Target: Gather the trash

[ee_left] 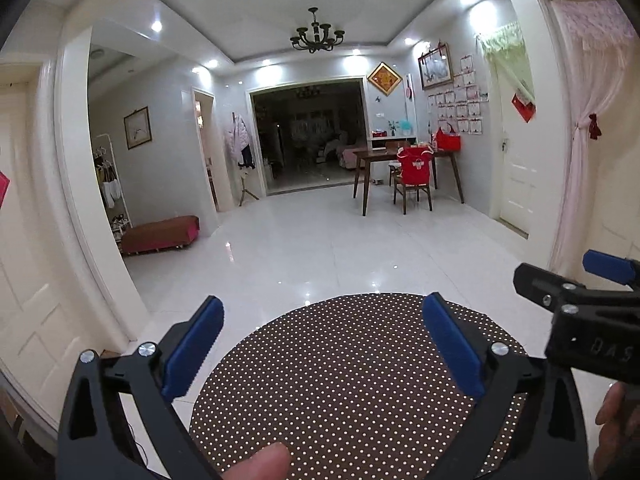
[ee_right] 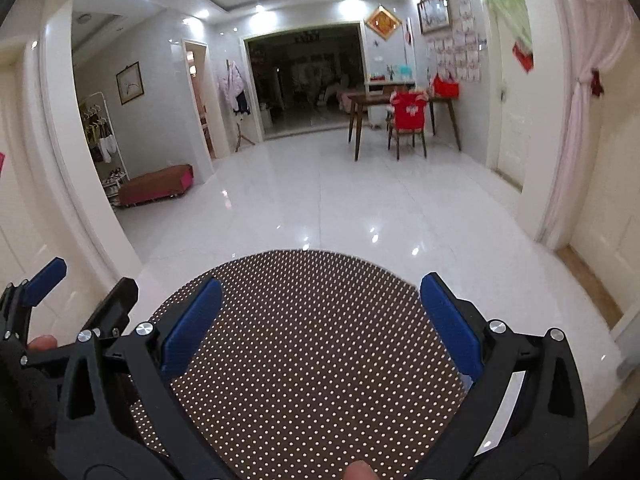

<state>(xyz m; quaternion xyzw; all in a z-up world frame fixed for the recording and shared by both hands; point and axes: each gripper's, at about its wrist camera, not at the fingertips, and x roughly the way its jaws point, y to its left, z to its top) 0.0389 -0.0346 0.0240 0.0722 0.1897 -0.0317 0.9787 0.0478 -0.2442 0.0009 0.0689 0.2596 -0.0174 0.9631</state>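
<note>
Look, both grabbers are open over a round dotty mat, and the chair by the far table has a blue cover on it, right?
Nearly. The chair by the table wears a red cover, not blue; the left wrist view shows it. Both the left gripper and right gripper do have open jaws over the round dotted mat.

Right gripper [ee_left: 576, 280], seen from the left wrist view: raised letters on its black body, reading roughly "DAS", last character uncertain. Wall certificates [ee_left: 460, 108] and diamond plaque [ee_left: 384, 79]: print too small to read.

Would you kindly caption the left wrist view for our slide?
Left gripper, jaws open, above a round polka-dot tabletop facing a tiled hall.
</note>
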